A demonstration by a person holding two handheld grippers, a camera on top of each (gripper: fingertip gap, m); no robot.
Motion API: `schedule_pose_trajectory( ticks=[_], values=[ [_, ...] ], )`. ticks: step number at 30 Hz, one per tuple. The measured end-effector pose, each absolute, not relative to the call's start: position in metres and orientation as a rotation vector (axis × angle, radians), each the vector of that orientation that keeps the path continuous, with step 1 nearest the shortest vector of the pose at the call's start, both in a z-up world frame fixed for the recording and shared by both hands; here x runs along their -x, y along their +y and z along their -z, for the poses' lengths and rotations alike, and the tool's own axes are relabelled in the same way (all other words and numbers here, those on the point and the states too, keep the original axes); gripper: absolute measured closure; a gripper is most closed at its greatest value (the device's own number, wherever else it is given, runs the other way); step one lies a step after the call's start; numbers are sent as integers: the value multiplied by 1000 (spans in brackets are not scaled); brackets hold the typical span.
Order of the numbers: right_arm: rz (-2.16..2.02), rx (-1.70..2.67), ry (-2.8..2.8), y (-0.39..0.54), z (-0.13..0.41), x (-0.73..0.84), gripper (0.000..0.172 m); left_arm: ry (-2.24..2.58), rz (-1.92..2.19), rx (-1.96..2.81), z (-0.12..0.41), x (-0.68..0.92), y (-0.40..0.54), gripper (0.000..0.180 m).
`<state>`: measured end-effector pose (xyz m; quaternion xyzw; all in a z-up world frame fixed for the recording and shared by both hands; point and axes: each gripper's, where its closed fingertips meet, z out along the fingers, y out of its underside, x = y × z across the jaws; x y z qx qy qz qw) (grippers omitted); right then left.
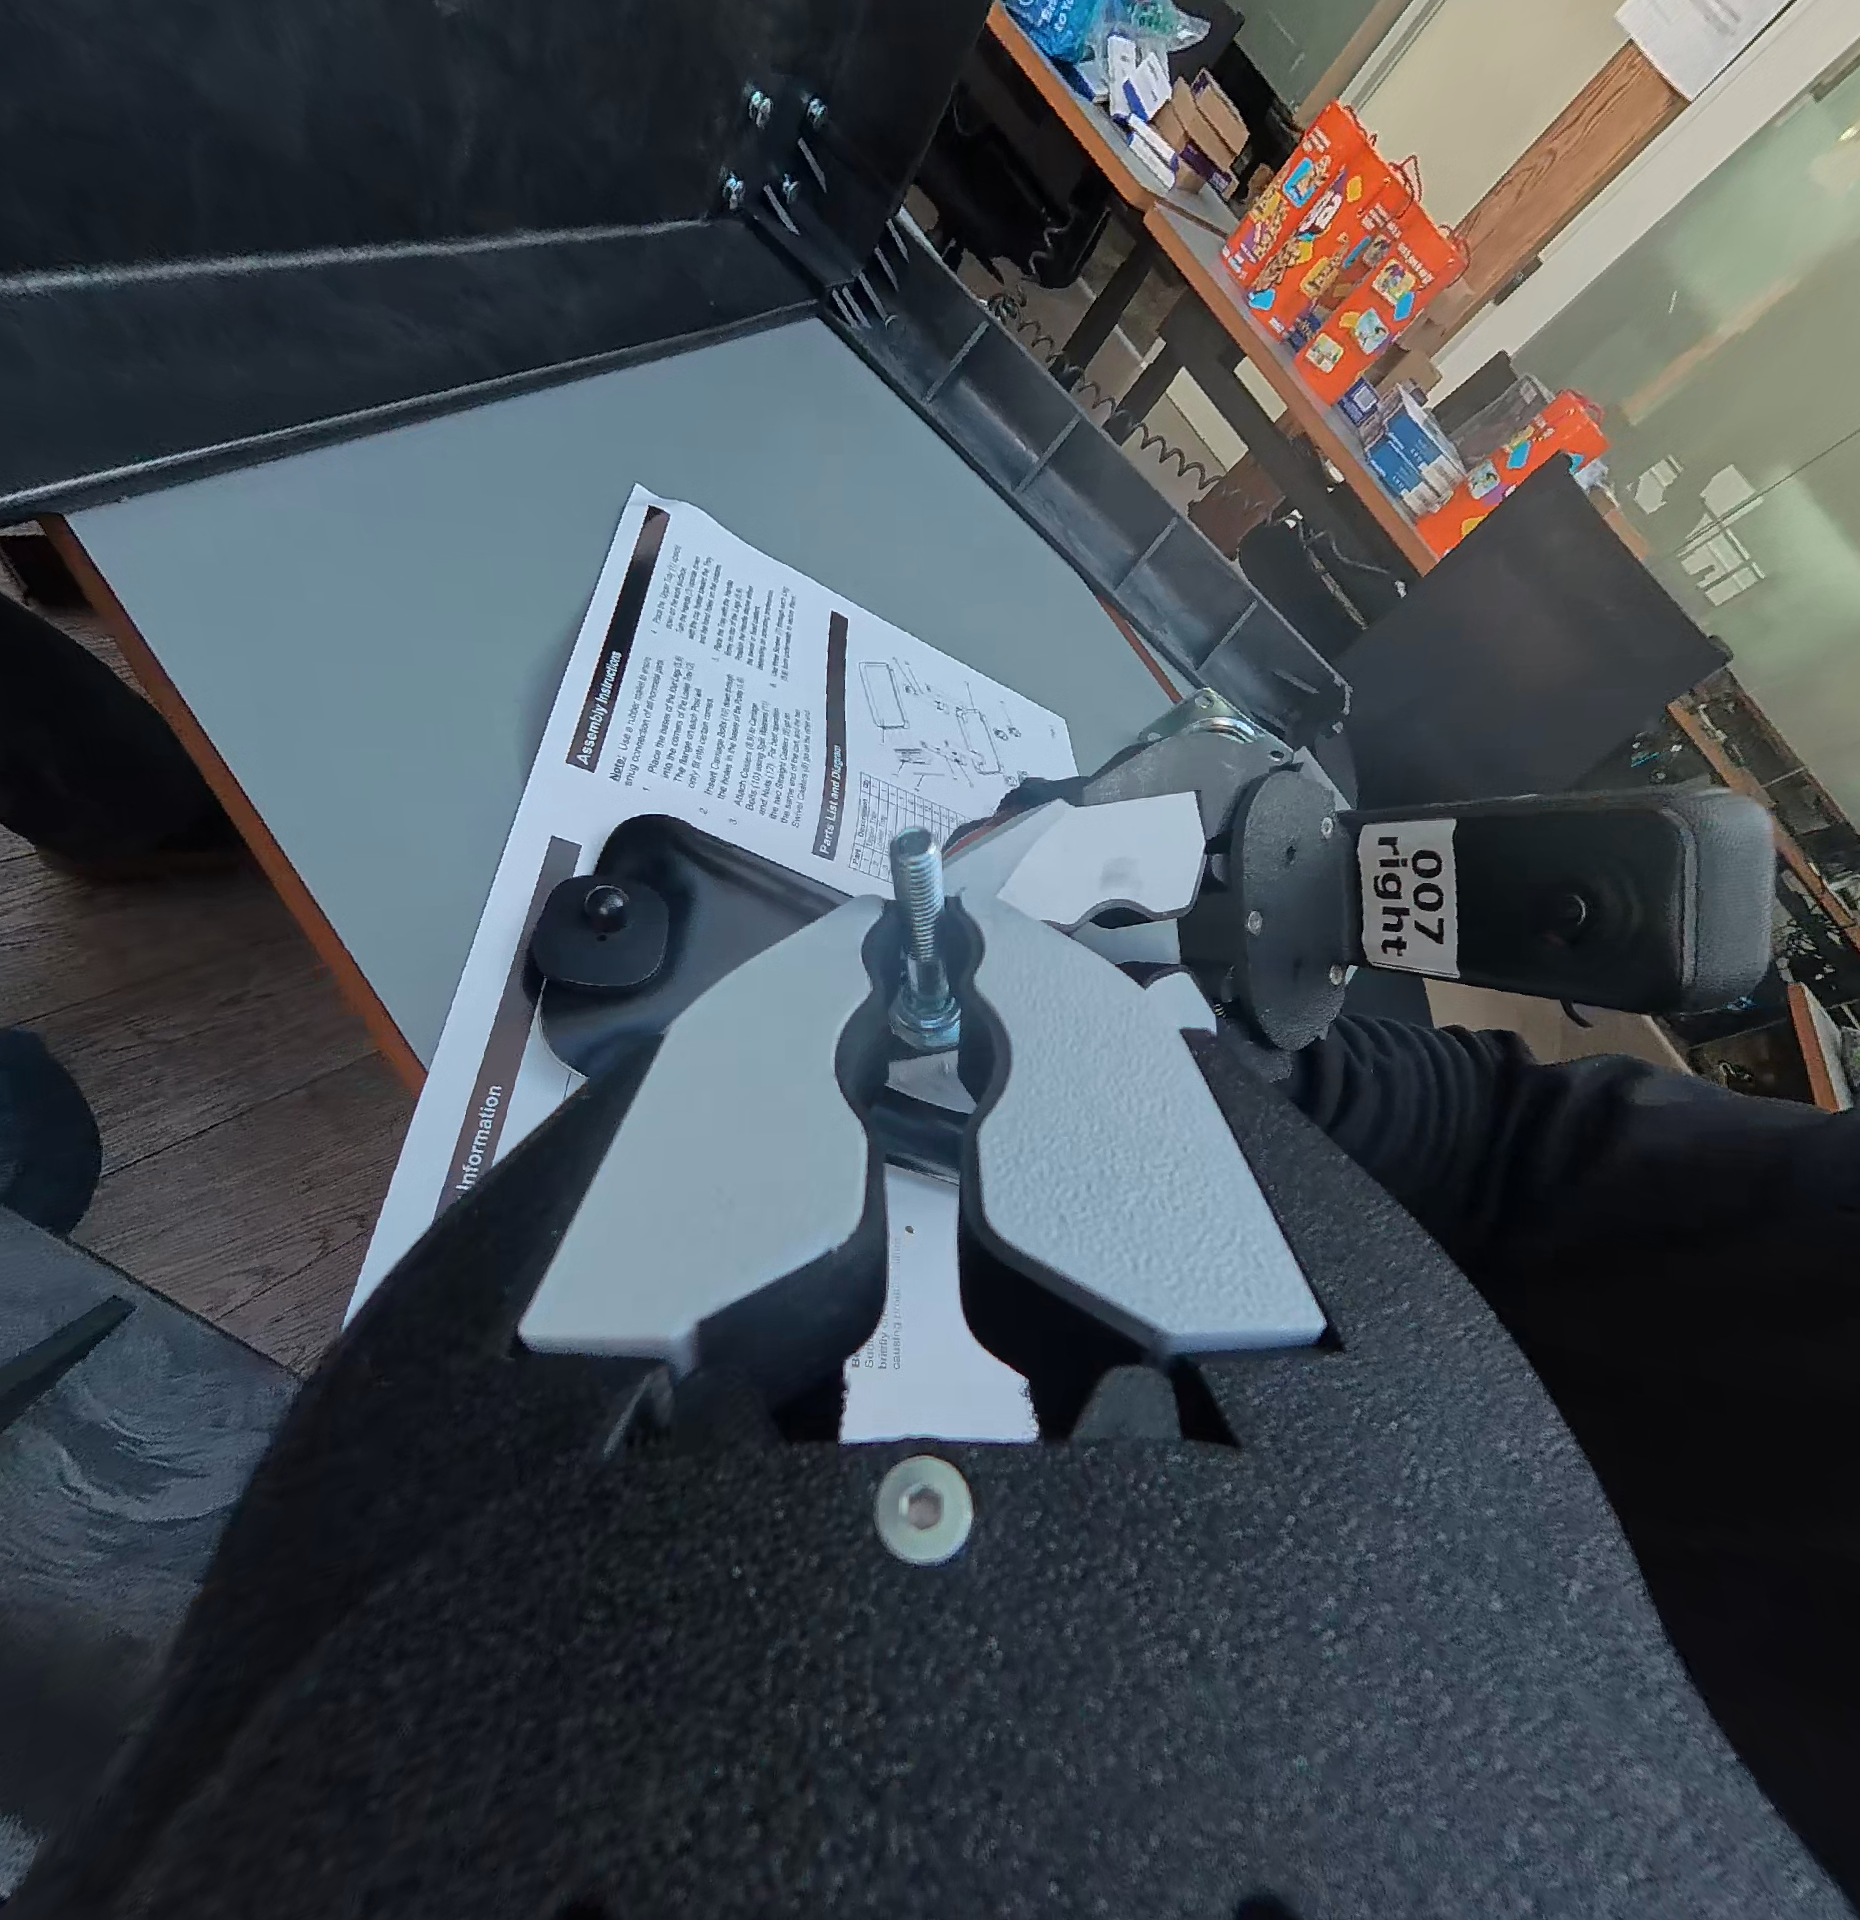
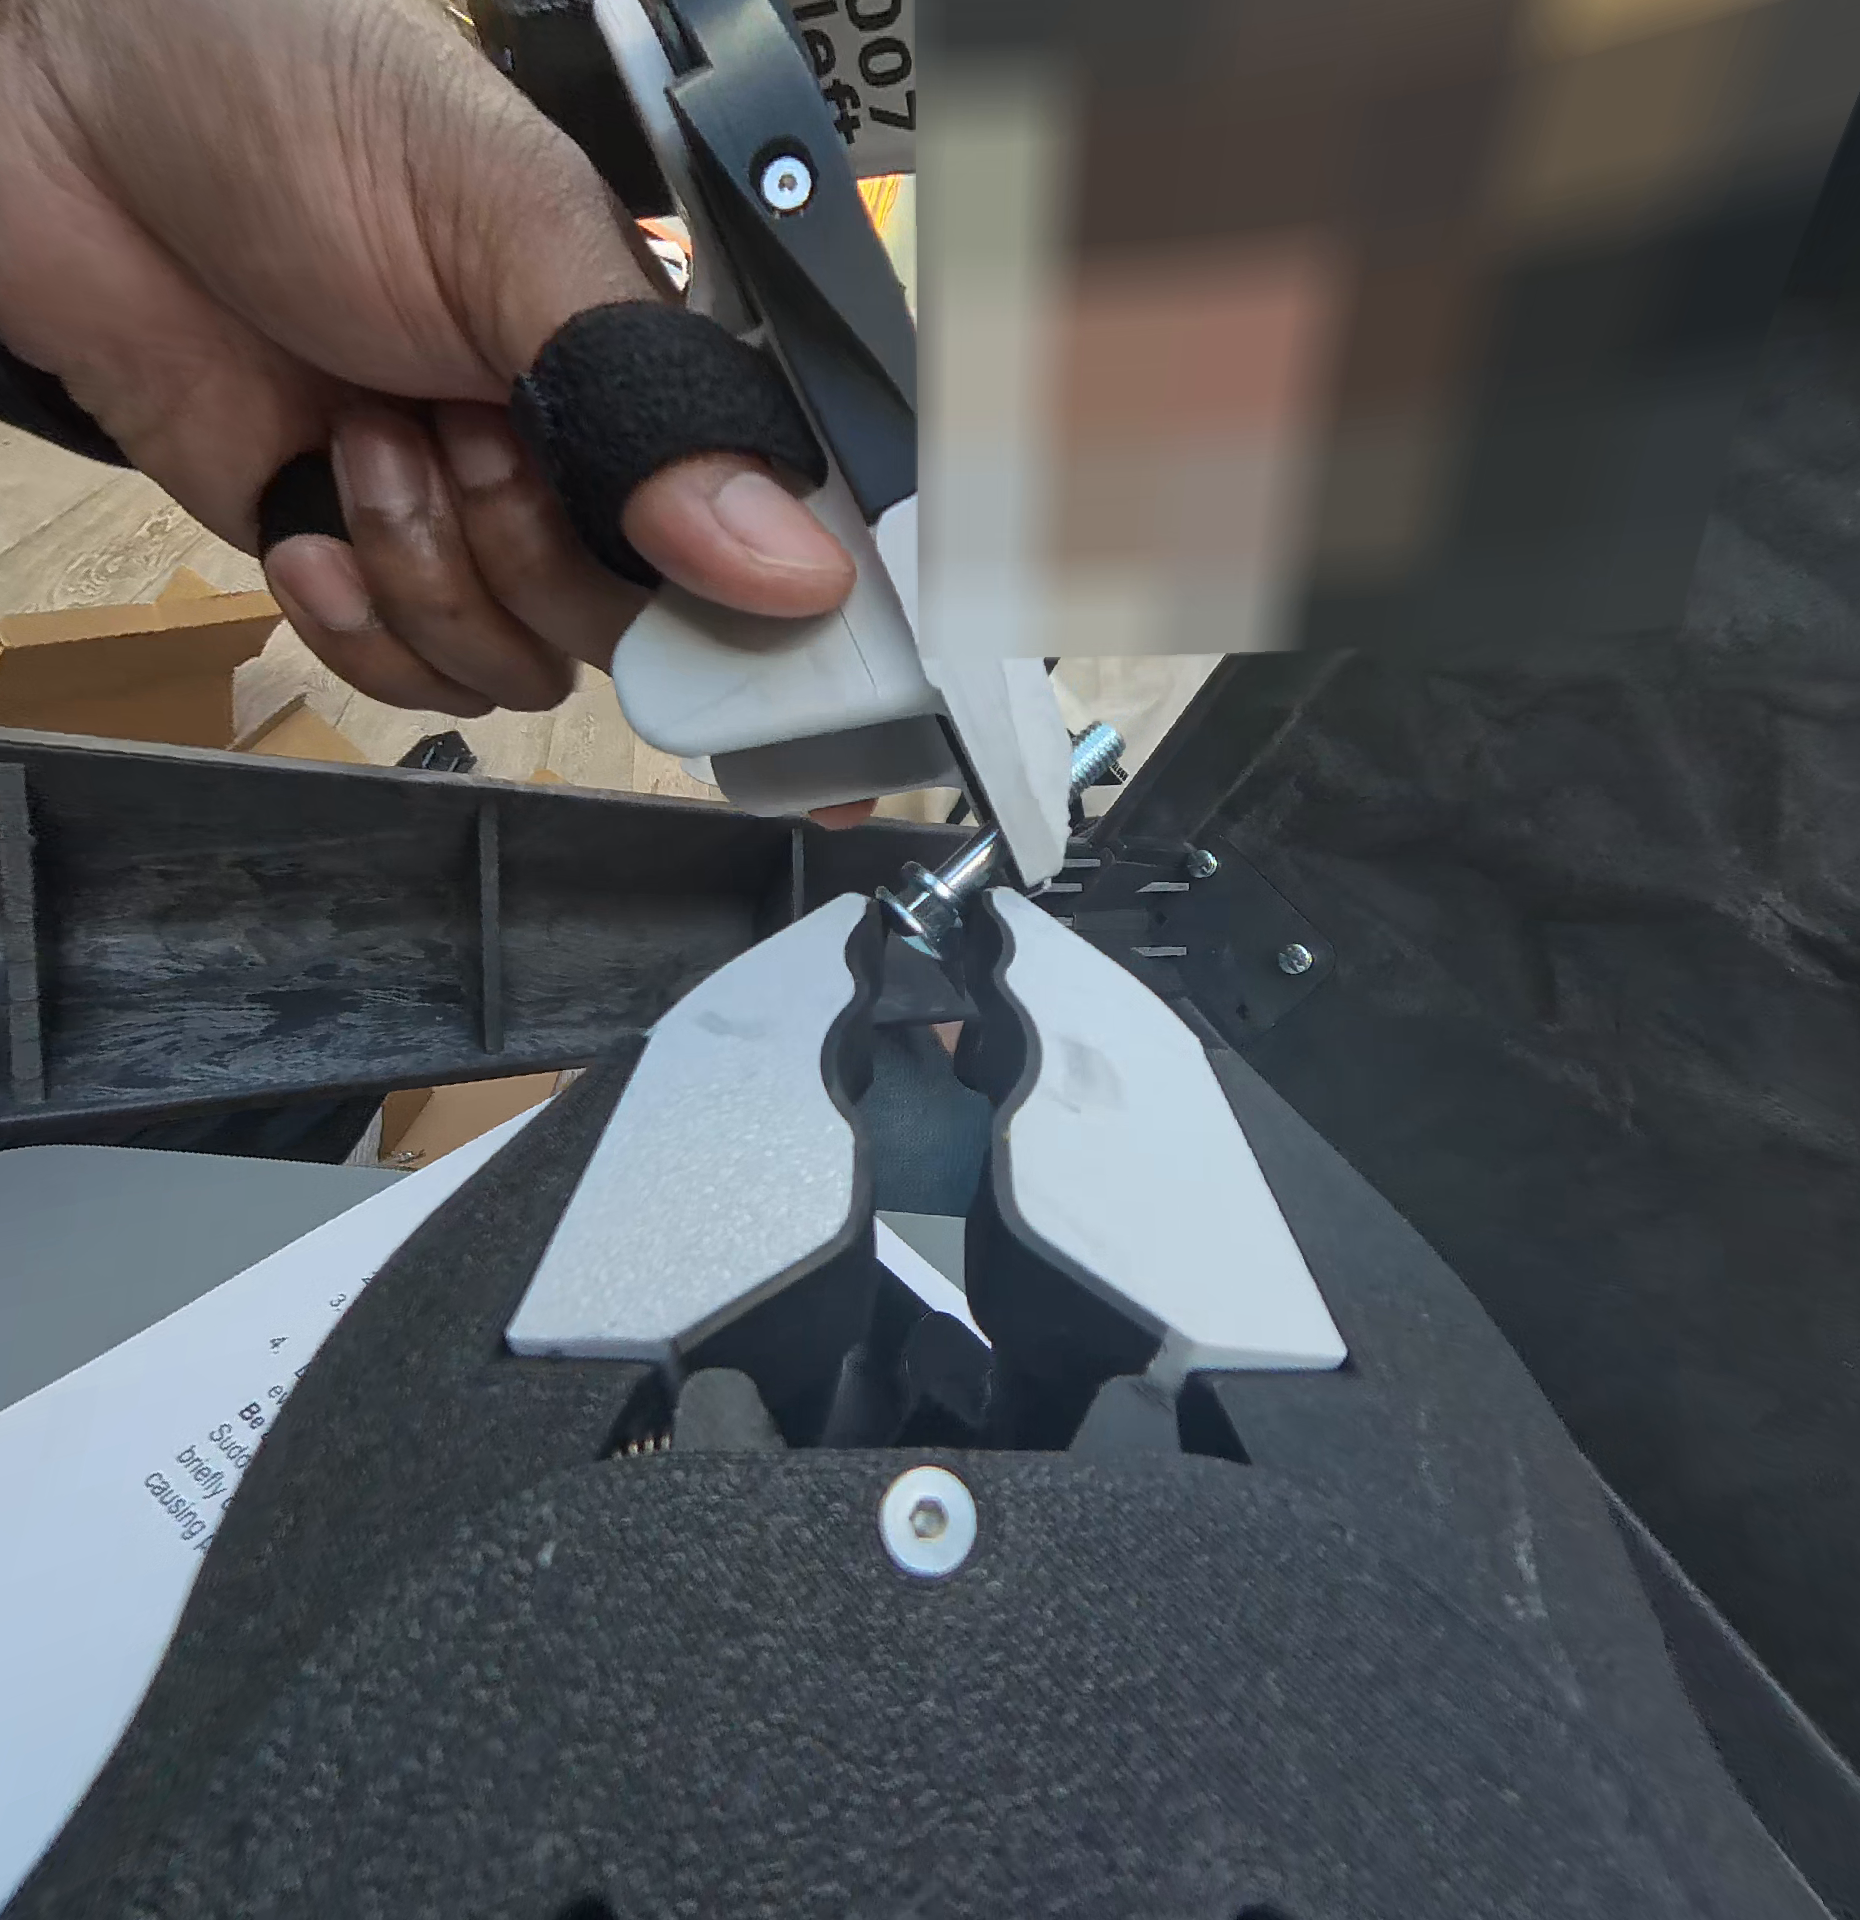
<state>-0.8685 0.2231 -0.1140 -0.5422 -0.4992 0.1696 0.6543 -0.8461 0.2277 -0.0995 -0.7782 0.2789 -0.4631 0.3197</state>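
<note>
Over the worktop [image 1: 406,582] instruction sheet [image 1: 697,727]: left claw [image 1: 921,935] clamps bolt [image 1: 918,883] by shank; right claw [image 2: 931,914] clenched around its washer-end head, touching, grip unconfirmed.

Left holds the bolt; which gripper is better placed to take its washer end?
Probably right: the right gripper sits at the washer end of the bolt, while the left gripper is clamped on its shank.

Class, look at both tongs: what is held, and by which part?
Left tongs grip a silver bolt by its shank. Right tongs close around its head end.
</note>
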Motion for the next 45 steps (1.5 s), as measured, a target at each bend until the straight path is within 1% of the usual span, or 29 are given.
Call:
schedule_pose_trajectory(
  ticks=[9,13,17,22,24,27,30,35,40,45],
  values=[
    [-493,1262,-1151,237,116,879,158,693,1244,1966,98,863,236,162],
    [-559,1306,-1185,258,122,888,158,657,1197,1904,91,883,237,161],
    [-696,1391,-1205,303,137,903,158,635,1175,1851,91,910,226,161],
    [-909,1584,-1235,383,181,932,160,576,1178,1821,103,943,202,162],
    [-973,1638,-1221,412,192,944,164,550,1170,1821,109,955,193,162],
    [-947,1709,-1211,451,208,958,164,521,1151,1830,120,969,182,162],
    [-929,1801,-1260,471,224,972,164,514,1159,1839,128,976,176,162],
    [-967,1826,-1437,473,228,991,164,513,1194,1839,136,978,172,162],
    [-981,1868,-1449,489,232,996,165,527,1209,1829,139,975,168,163],
    [-903,1923,-1489,497,240,993,166,540,1201,1830,139,974,165,163]
  ],
)
